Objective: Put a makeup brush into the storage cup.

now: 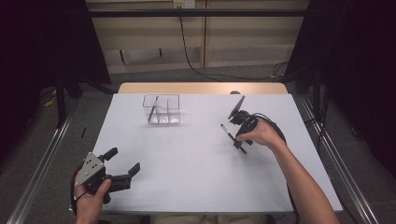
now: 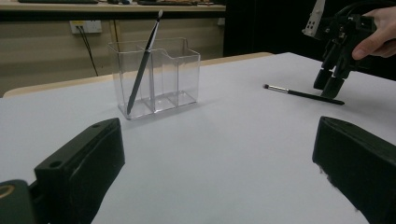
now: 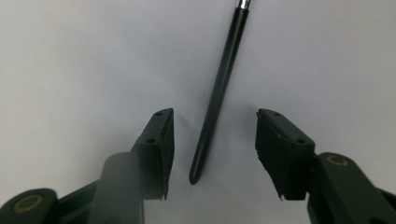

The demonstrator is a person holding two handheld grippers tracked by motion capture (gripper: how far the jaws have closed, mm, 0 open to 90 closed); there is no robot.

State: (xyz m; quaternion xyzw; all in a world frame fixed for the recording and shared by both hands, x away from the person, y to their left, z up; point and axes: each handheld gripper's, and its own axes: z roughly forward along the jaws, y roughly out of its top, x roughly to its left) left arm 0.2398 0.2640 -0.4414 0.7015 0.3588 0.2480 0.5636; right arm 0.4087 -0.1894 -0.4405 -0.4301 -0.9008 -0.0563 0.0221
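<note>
High view: organizer (image 1: 161,110) beyond brush (image 1: 232,138).

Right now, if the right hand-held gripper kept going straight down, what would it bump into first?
Probably the black brush lying on the white table: the right hand-held gripper points down with its handle end between the open jaws, untouched.

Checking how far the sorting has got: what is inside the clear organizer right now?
One dark brush leans in the left end compartment of the clear organizer, tip above the rim. The other compartments look empty through the walls. A second brush lies on the table between the right gripper's jaws.
</note>
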